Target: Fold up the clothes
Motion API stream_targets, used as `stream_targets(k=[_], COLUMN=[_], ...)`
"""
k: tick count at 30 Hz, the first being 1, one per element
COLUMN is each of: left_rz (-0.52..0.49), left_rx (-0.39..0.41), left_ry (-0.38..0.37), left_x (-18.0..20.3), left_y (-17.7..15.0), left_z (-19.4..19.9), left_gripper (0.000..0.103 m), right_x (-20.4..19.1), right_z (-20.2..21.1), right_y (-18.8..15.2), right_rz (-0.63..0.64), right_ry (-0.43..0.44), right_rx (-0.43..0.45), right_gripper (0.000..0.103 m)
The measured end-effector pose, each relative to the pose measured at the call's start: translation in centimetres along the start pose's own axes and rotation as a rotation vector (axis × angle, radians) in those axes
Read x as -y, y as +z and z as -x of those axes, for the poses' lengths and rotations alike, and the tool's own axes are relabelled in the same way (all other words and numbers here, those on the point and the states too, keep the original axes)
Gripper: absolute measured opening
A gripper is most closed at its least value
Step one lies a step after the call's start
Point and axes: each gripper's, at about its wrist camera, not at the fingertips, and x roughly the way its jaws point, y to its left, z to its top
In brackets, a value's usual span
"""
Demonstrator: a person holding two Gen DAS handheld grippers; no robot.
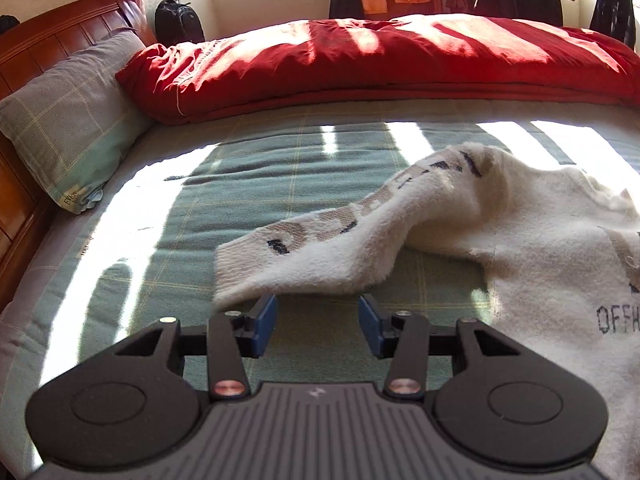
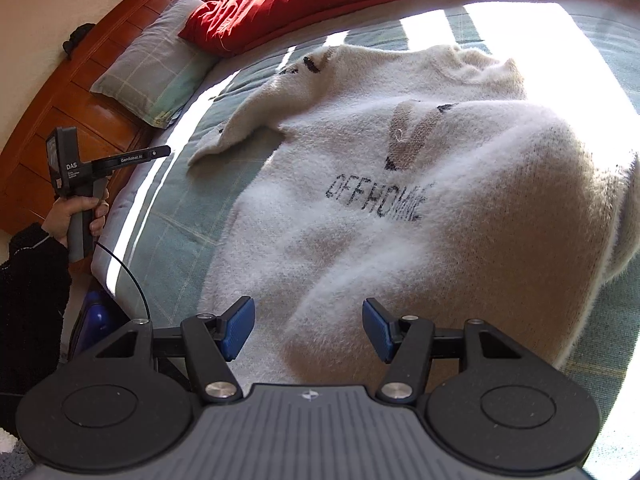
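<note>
Knitwear like this cream fuzzy sweater with dark lettering (image 2: 360, 208) is soft, limp and fairly light, so expect it to sag and drag rather than hold any shape when you lift it. It lies front-up on the green checked bedsheet (image 1: 160, 248), body spread out. Its patterned sleeve (image 1: 320, 240) stretches across the sheet towards the grey-green checked pillow (image 1: 68, 128), and the far side is already turned in over the chest.

Your left gripper (image 1: 318, 328) hovers just short of the sleeve's cuff, its blue pads partly apart with only bare sheet between them. Your right gripper (image 2: 308, 330) hangs over the lower body of the sweater, jaws wider and empty too.

The fluffy pile probably gives good friction, so slipping is unlikely; the likelier trouble is pinching only loose fuzz or a single layer. Take the sleeve at the ribbed cuff, where the knit looks denser, and bite deep enough to catch the whole thickness. For the body, grip the hem edge rather than the middle, and keep it low so the sweater does not stretch under its own weight.
</note>
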Motion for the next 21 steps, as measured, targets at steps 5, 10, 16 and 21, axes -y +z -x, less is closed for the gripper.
stream_targets(k=[5, 10, 16, 21], left_rz=[0.045, 0.136, 0.23, 0.266], left_rx=[-0.145, -0.259, -0.285, -0.246], left_ry=[-0.246, -0.382, -0.431, -0.484], left_x=[4.1, 6.6, 6.7, 6.5], left_y=[-5.6, -11.0, -13.6, -12.0], left_z=[0.5, 0.5, -0.7, -2.5], left_gripper=[0.047, 0.042, 0.04, 0.04], right_x=[-0.9, -1.6, -1.3, -0.8], right_z=[1.0, 2.6, 3.7, 3.7], right_y=[-1.0, -2.1, -2.9, -3.3], right_rz=[0.012, 0.032, 0.015, -0.011], right_ry=[0.002, 0.001, -0.011, -0.018], right_rx=[0.014, 0.038, 0.058, 0.059], right_gripper=[0.065, 0.065, 0.067, 0.067])
